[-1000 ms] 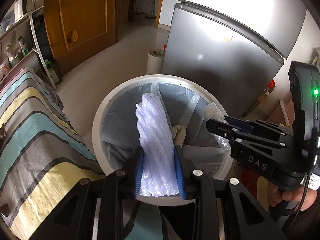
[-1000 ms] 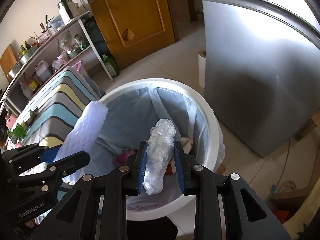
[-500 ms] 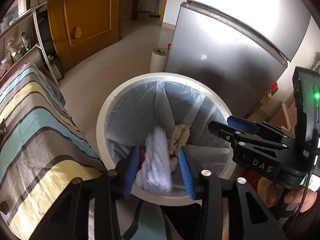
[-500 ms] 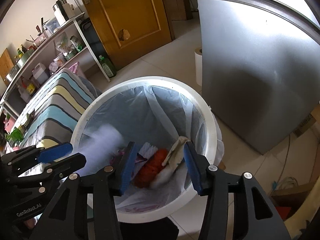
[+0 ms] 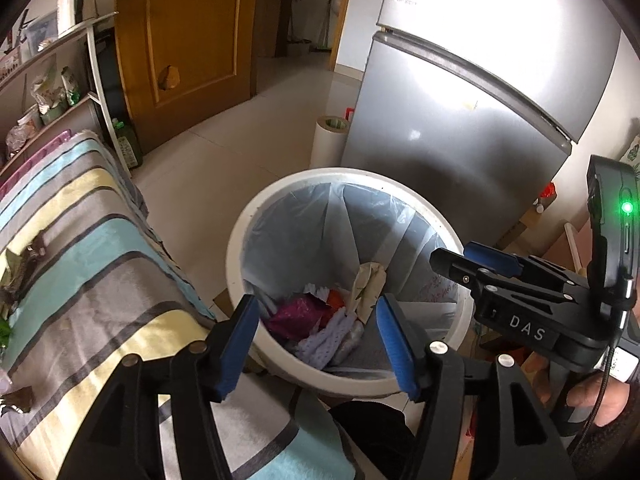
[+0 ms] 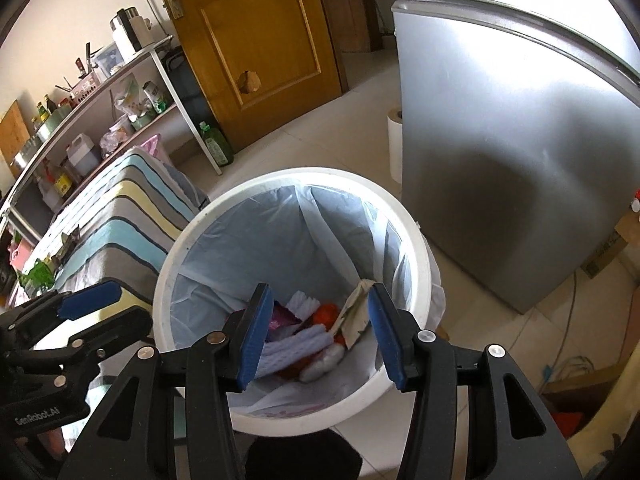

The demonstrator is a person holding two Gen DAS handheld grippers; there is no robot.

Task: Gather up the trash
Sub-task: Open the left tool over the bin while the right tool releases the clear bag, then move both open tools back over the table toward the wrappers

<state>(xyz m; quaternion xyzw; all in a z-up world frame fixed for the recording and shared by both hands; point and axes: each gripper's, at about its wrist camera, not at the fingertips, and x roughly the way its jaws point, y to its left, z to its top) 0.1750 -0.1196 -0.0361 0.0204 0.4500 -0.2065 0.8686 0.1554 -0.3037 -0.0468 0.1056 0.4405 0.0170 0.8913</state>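
Observation:
A white round trash bin with a pale blue liner stands on the floor below both grippers. Inside lie a white foam net sleeve, a clear plastic wad, a purple wrapper, an orange piece and a crumpled paper. My left gripper is open and empty above the bin's near rim. My right gripper is open and empty over the bin; it also shows in the left wrist view.
A striped cloth-covered surface with scraps of wrapper lies left of the bin. A silver fridge stands right behind it. A white roll, a wooden door and a cluttered shelf are farther back.
Both grippers opened and dropped their loads: the foam net sleeve from the left and the clear plastic wad from the right now lie inside the bin. Both grippers have risen slightly.

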